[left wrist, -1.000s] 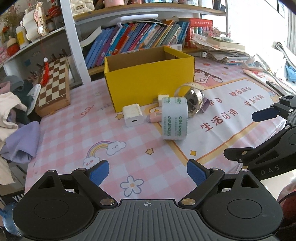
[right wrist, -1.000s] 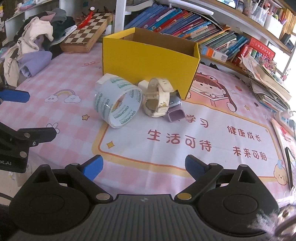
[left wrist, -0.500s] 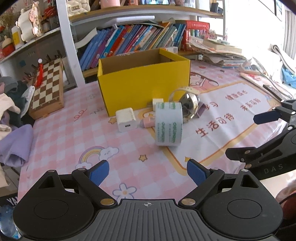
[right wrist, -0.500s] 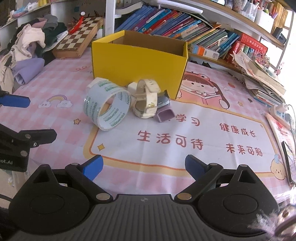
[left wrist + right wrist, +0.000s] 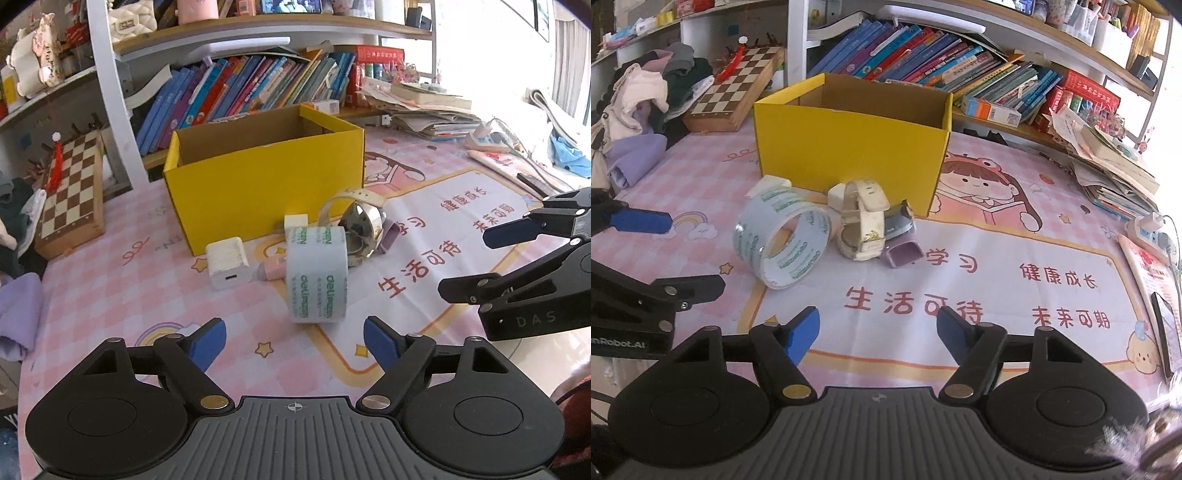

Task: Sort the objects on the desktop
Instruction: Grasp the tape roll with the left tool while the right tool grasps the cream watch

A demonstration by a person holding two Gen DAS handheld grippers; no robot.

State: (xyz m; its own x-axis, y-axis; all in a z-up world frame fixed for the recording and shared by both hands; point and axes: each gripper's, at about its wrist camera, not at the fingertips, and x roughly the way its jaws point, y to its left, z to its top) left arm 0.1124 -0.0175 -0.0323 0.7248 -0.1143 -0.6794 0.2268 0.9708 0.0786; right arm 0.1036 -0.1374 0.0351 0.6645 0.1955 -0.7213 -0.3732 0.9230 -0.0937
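An open yellow box (image 5: 266,184) (image 5: 849,151) stands on the pink checked mat. In front of it lie a roll of clear tape (image 5: 317,275) (image 5: 783,240) on its edge, a white charger cube (image 5: 227,262), a small pink eraser (image 5: 275,267), a cream watch (image 5: 864,221) (image 5: 360,225) and a purple clip (image 5: 903,254). My left gripper (image 5: 295,345) hovers just short of the tape, jaws closing with nothing between them. My right gripper (image 5: 877,334) hangs over the printed mat short of the watch, jaws closing, also empty.
A chessboard (image 5: 70,192) (image 5: 738,88) lies at the left with a heap of clothes (image 5: 639,110) beside it. Books fill the shelf (image 5: 258,92) behind the box. Stacked papers (image 5: 1115,166) and a power strip (image 5: 1152,230) sit at the right edge.
Both grippers' jaws have narrowed. Both views have drawn back a little from the box and pile. Nothing on the mat has moved.
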